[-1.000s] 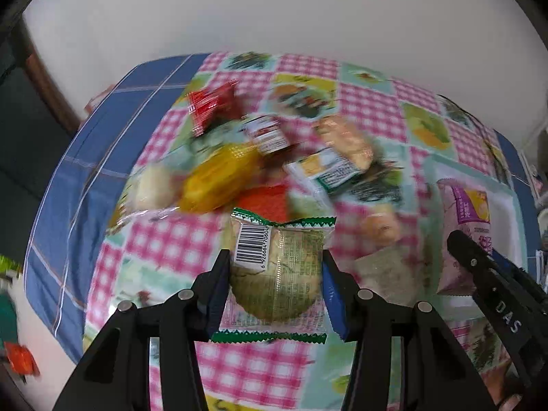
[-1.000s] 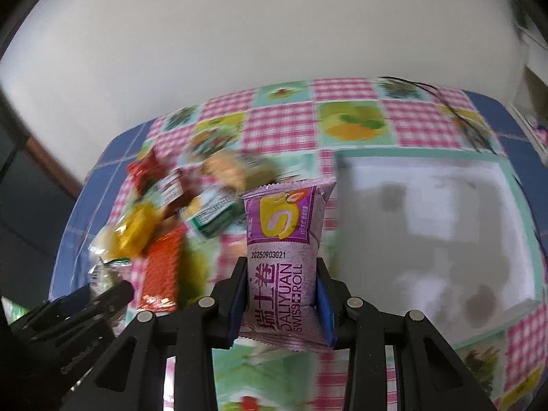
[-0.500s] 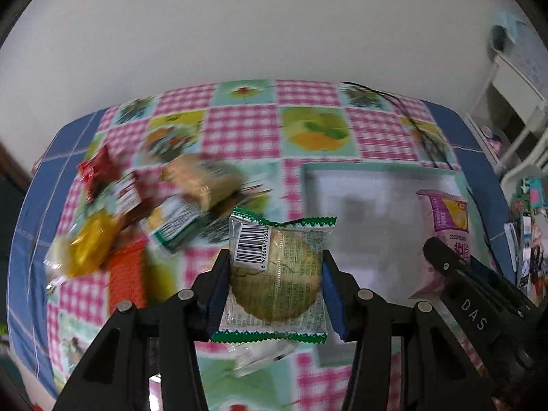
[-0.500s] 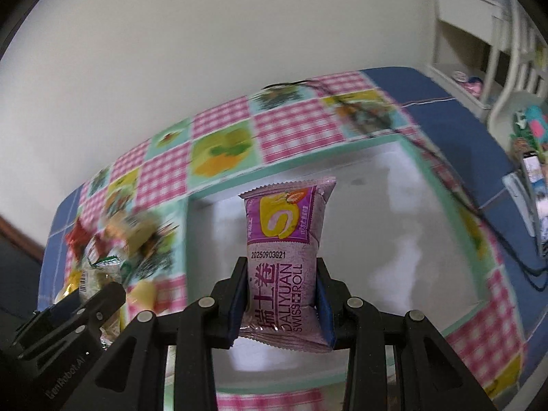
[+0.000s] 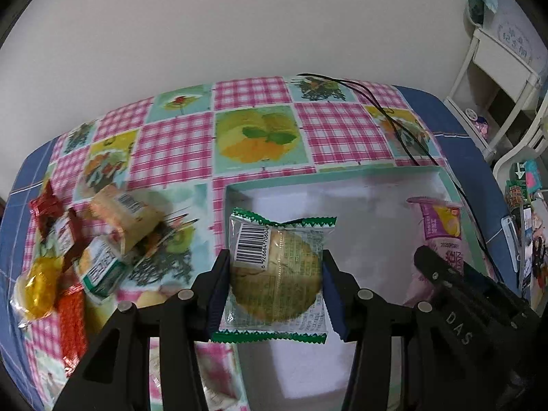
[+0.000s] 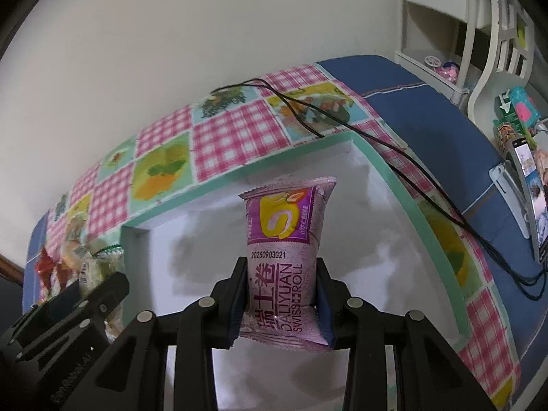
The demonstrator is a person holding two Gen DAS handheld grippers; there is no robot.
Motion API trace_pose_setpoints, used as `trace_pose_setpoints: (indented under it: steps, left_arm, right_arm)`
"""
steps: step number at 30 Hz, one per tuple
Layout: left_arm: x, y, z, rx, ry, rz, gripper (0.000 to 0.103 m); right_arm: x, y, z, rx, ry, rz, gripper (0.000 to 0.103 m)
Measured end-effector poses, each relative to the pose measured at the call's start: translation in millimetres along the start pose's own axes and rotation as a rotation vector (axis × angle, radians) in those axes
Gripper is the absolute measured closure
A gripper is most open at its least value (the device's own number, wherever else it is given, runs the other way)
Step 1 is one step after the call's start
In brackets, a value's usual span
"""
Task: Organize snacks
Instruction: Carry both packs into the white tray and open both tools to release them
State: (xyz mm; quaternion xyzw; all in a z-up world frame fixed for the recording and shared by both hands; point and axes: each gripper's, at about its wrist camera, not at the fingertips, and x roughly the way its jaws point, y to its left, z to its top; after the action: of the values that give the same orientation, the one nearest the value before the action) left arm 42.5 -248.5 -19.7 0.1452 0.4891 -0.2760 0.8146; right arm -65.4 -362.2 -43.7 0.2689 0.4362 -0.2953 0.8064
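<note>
I see the shallow white tray with a mint-green rim [image 5: 228, 188] at centre-right of the left view, on the pink-checked fruit-print tablecloth [image 5: 173, 147] — the pile of loose wrapped snacks [image 5: 102, 239] lies left of it, the thin black cable [image 5: 394, 116] crossing the cloth at the upper right.

**Item count, table and tray**

Two black two-finger grippers: left gripper [image 5: 275, 274], right gripper [image 6: 282, 294]. One clear green-edged cookie packet [image 5: 276, 274]. One purple Swiss roll packet [image 6: 286, 250]. One white tray with a mint-green rim [image 6: 394, 178]. One black cable [image 6: 342, 123]. Loose pile beside the tray: at least six wrapped snacks [image 5: 78, 257]; blur prevents an exact figure.
</note>
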Motion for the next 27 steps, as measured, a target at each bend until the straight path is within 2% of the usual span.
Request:
trace_pose_setpoints:
  steps: [9,19,20,22,23,24,27]
  left_arm:
    - [34,-5,7,0.003,0.017,-0.008,0.051]
    - [52,-7,12,0.008,0.024,-0.018,0.051]
    - [52,-8,12,0.01,0.027,-0.019,0.05]
    - [50,-8,12,0.009,0.025,-0.016,0.041]
    - [48,-8,13,0.008,0.025,-0.018,0.033]
    - [47,-8,13,0.006,0.025,-0.021,0.031]
    - [38,-5,15,-0.005,0.023,-0.025,0.03]
  right_arm:
    - [25,-5,12,-0.006,0.006,-0.035,0.064]
    - [39,-5,21,-0.006,0.013,-0.048,0.064]
    - [39,-5,21,-0.008,0.012,-0.05,0.064]
    - [37,-4,22,-0.007,0.012,-0.051,0.064]
    - [36,-4,22,-0.008,0.012,-0.049,0.063]
    - [35,-4,22,-0.01,0.011,-0.049,0.063]
    - [28,-3,24,-0.015,0.003,-0.058,0.063]
